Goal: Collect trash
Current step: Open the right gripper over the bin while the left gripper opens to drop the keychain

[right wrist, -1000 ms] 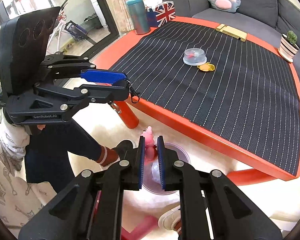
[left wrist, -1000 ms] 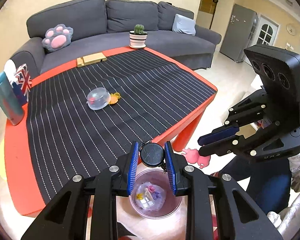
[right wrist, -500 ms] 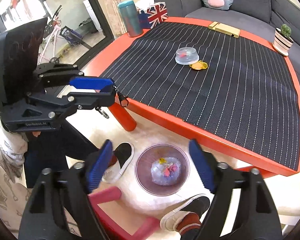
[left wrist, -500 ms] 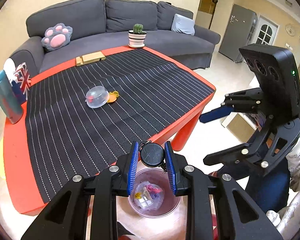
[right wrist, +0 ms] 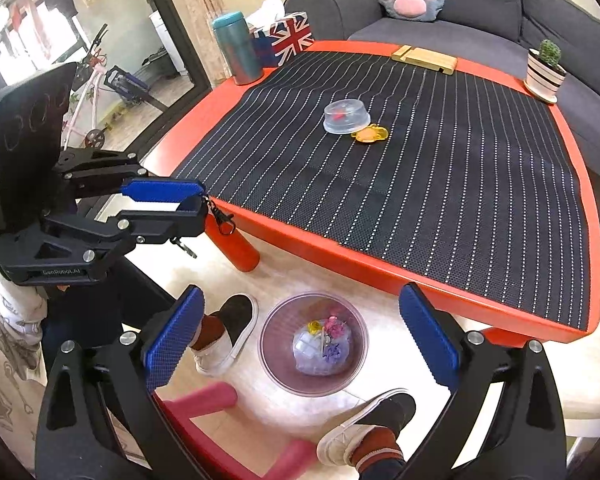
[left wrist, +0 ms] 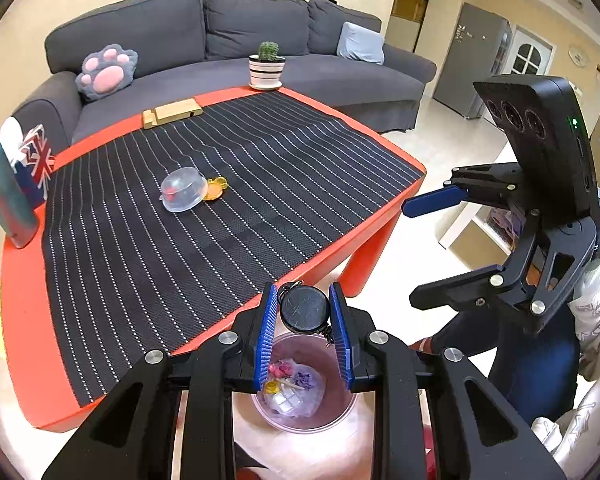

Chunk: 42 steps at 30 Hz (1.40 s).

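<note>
Left gripper point(left wrist: 305, 314) pinches black disc keychain point(left wrist: 305, 309) by edges above bin point(left wrist: 342, 416); rigid, light, clips dangle. Right gripper point(right wrist: 300, 334) spread, empty.

left gripper point(left wrist: 305, 312) clamped on round black keychain disc point(left wrist: 305, 309), right gripper point(right wrist: 300, 332) jaws spread wide, nothing between pads

left gripper point(left wrist: 305, 334) | black frame | blue ribbed pads | silver screws
</note>
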Motion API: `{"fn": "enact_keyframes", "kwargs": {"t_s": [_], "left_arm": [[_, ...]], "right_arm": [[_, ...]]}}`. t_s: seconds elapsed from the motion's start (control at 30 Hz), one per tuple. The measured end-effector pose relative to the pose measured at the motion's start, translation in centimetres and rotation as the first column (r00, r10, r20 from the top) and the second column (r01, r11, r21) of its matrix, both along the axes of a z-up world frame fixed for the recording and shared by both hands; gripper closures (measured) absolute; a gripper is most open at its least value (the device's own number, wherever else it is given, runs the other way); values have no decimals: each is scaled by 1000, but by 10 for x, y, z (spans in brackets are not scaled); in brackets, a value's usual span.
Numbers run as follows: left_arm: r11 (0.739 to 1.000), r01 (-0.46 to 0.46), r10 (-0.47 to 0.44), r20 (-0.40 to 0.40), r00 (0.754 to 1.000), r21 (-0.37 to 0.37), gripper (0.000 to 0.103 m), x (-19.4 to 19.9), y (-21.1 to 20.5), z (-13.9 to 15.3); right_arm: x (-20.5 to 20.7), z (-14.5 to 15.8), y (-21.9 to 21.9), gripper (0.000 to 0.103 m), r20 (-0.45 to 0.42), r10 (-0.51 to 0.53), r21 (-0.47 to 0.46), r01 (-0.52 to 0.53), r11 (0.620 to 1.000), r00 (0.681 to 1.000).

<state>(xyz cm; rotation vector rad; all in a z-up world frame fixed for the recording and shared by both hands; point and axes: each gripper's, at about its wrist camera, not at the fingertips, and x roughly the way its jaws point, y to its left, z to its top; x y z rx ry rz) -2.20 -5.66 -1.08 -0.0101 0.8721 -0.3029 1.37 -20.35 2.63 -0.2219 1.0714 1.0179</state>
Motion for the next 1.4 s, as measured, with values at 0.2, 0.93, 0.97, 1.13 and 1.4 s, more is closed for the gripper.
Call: {"fn": "enact_keyframes", "kwargs": {"t_s": [0.2,0.93,0.97,1.13,1.4], "left_arm": [[1000,15,-15,-5,1000,-1,77,1,-7,0],[1000,9,-9,13,1000,11,14,2,-16,0],[1000,5,-5,13,1000,14,14,3,-16,0],[1000,-15,15,9,1000,10,11,4,-11,0],[999,-31,31,6,999,9,8,5,-8,0]], "right_arm": [[2,2,-10,7,3,-23,14,23,1000,1000],[9,7,-27,7,2,-73,39,73,997,997],[9,7,-27,7,2,-73,39,73,997,997],[9,6,-26,7,-1,-67,33,67,997,998],[9,7,-25,6,-2,-64,37,64,997,998]]}}
